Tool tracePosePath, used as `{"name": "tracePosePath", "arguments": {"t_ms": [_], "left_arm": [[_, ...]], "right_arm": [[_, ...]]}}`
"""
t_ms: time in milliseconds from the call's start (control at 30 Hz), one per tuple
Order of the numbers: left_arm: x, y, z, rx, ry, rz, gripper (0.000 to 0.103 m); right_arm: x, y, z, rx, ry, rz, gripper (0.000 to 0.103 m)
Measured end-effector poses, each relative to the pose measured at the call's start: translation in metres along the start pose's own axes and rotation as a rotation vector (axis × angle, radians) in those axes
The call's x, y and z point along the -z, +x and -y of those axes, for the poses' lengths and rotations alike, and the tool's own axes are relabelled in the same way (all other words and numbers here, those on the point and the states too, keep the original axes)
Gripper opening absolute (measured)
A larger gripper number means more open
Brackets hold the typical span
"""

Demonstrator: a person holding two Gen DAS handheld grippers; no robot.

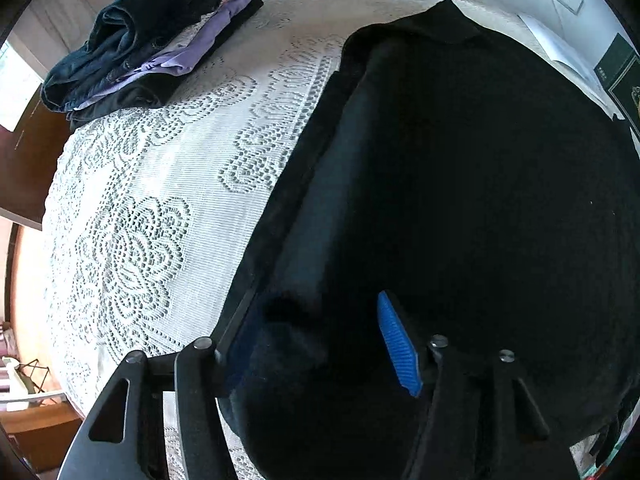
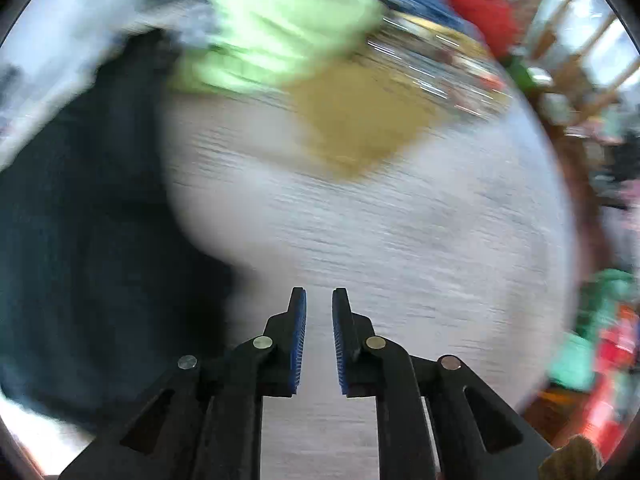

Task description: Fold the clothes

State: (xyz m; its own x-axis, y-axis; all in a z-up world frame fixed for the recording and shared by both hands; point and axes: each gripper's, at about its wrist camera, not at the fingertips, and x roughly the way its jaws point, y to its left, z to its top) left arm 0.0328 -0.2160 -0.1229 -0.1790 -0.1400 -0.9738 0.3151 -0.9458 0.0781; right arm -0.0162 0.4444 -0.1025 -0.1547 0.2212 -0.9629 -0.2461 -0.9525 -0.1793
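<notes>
A black garment lies spread over the right half of the lace tablecloth, collar at the far end. My left gripper is open wide low over the garment's near edge; dark cloth bulges between its jaws, and only the right blue pad shows. In the blurred right wrist view the same black garment lies at the left. My right gripper hovers over bare tablecloth beside it, its jaws narrowly apart with nothing between them.
A stack of folded clothes, dark blue, purple and black, sits at the table's far left. In the right wrist view a green garment and a mustard one lie at the far side. The table edge curves at the left.
</notes>
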Motion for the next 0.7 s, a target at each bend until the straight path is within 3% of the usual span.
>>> {"name": "tracePosePath", "arguments": {"t_ms": [67, 133, 267, 300, 333, 367, 500, 567, 700], "left_arm": [[-0.003, -0.002, 0.000, -0.006, 0.005, -0.015, 0.061], [-0.008, -0.007, 0.000, -0.014, 0.016, -0.020, 0.061], [-0.040, -0.042, 0.007, 0.025, 0.046, 0.078, 0.062], [-0.052, -0.049, 0.010, 0.039, 0.055, 0.103, 0.062], [-0.062, -0.054, 0.015, 0.051, 0.068, 0.121, 0.062], [-0.074, -0.058, 0.020, 0.060, 0.081, 0.140, 0.063], [-0.136, -0.062, 0.052, 0.074, 0.140, 0.198, 0.063], [-0.167, -0.055, 0.067, 0.092, 0.153, 0.193, 0.063], [-0.219, -0.035, 0.094, 0.102, 0.181, 0.158, 0.063]], "right_arm": [[0.002, 0.014, 0.014, -0.034, 0.045, -0.050, 0.016], [-0.005, 0.009, 0.013, -0.126, 0.063, -0.016, 0.016], [-0.037, -0.012, -0.011, -0.267, 0.017, 0.083, 0.019], [-0.047, -0.018, -0.021, -0.297, -0.005, 0.104, 0.030], [-0.057, -0.021, -0.032, -0.312, -0.029, 0.118, 0.050], [-0.068, -0.025, -0.043, -0.327, -0.053, 0.131, 0.057], [-0.121, -0.039, -0.094, -0.403, -0.127, 0.171, 0.061], [-0.148, -0.045, -0.114, -0.424, -0.145, 0.178, 0.069], [-0.218, -0.043, -0.151, -0.429, -0.171, 0.176, 0.072]]}}
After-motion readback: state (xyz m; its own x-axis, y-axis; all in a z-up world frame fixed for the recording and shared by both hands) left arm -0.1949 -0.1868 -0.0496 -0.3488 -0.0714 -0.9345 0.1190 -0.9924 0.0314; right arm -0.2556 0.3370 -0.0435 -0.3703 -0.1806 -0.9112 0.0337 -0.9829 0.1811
